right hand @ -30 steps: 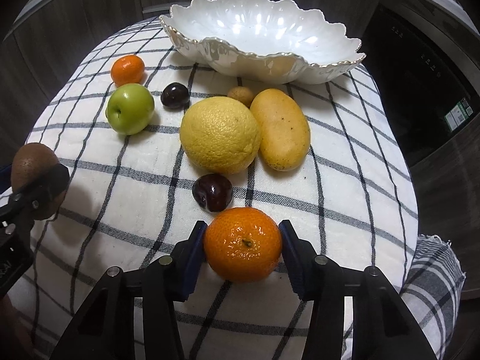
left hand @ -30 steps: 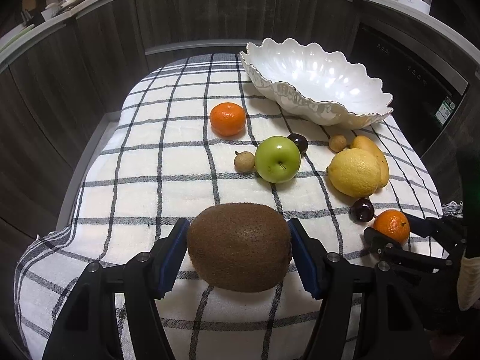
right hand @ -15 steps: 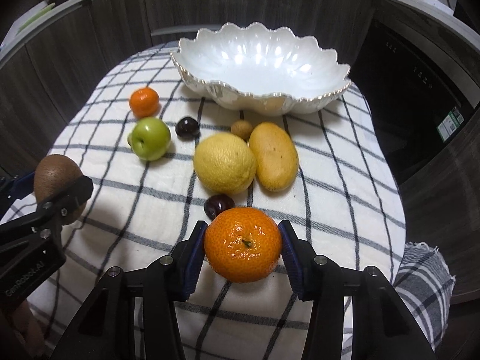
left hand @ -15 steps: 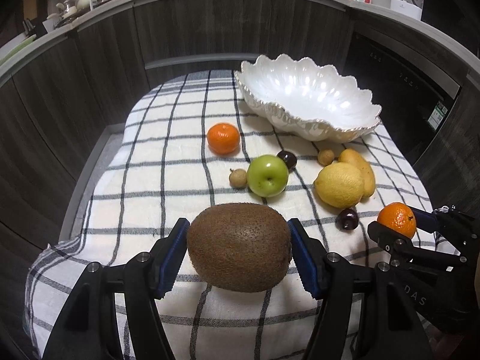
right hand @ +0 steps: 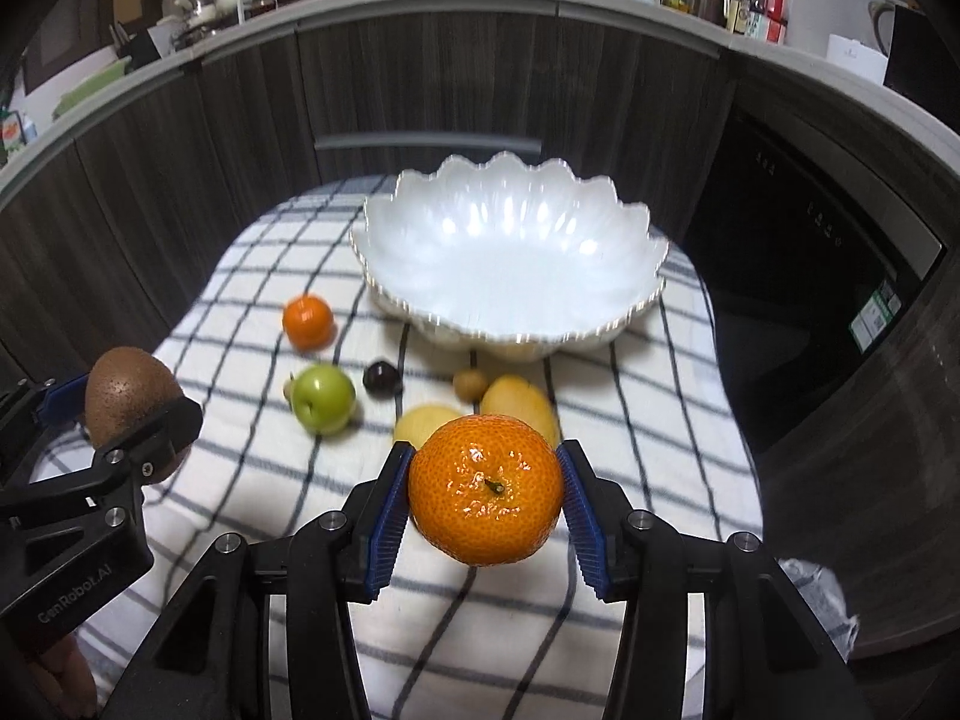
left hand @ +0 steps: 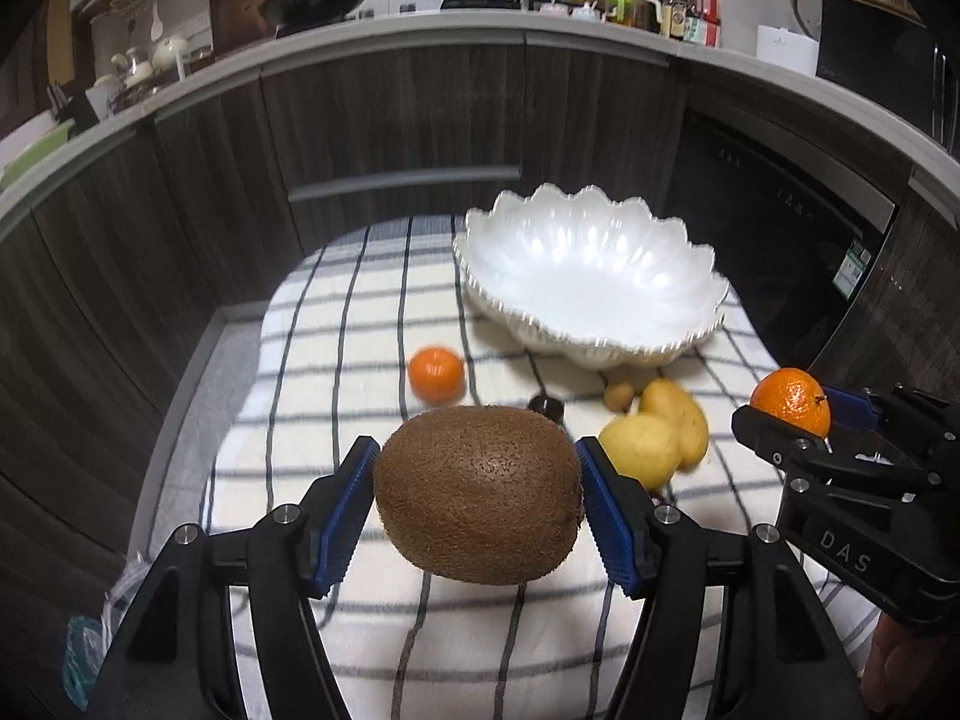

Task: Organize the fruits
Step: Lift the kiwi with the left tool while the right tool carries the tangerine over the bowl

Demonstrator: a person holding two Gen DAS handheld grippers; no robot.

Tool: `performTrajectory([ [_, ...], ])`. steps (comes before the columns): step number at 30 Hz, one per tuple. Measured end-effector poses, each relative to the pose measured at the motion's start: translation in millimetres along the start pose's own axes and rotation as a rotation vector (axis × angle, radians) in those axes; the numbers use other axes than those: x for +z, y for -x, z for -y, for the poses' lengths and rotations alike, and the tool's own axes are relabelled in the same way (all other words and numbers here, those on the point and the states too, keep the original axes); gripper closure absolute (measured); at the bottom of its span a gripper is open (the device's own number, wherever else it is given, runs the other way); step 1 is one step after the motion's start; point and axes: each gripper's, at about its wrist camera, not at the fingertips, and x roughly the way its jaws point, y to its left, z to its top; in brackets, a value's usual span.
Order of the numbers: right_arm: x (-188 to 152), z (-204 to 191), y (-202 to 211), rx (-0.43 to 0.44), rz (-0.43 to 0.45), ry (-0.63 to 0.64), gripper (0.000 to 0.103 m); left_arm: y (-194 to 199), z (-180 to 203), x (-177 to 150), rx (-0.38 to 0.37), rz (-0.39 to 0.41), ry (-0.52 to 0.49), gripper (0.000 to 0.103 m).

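My left gripper [left hand: 478, 495] is shut on a brown kiwi [left hand: 480, 492] and holds it above the checked cloth. My right gripper [right hand: 486, 495] is shut on an orange mandarin [right hand: 487, 489], also lifted; it shows in the left wrist view [left hand: 791, 401] too. The white scalloped bowl [right hand: 510, 264] stands empty at the far end of the cloth, ahead of both grippers. On the cloth lie a second mandarin [right hand: 308, 321], a green apple [right hand: 323, 399], a dark plum [right hand: 383, 379], a lemon [left hand: 639, 450] and a yellow mango [left hand: 675, 417].
A small brown round fruit [right hand: 470, 383] lies by the bowl's foot. The checked cloth [right hand: 492, 618] covers a small table. Dark wooden cabinets [left hand: 390, 138] curve round the far side, with a black appliance [right hand: 810, 276] at right. A counter with pots and bottles runs above.
Both grippers have risen and pulled back with their fruits. The table and bowl look smaller and farther, and the counter behind has come into view.
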Motion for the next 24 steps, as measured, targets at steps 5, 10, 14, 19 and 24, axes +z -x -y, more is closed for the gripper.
performTrajectory([
  [5, 17.9, 12.1, 0.4, 0.01, 0.024, -0.025, 0.054, -2.0, 6.8, 26.0, -0.019, 0.045, -0.023, 0.038],
  [10, 34.8, 25.1, -9.0, 0.001, 0.039, -0.043, 0.054, -19.0, 17.5, 48.2, -0.026, 0.06, -0.041, 0.038],
  [14, 50.8, 36.9, -21.3, -0.012, 0.049, -0.053, 0.054, -37.5, 24.6, 65.1, -0.041, 0.057, -0.051, 0.038],
  [19, 70.8, 49.5, -39.4, -0.034, 0.06, -0.055, 0.054, -64.1, 31.2, 83.6, -0.068, 0.045, -0.055, 0.038],
  [24, 85.6, 60.1, -58.4, -0.047, 0.056, -0.057, 0.054, -89.3, 36.7, 97.5, -0.073, 0.041, -0.068, 0.038],
])
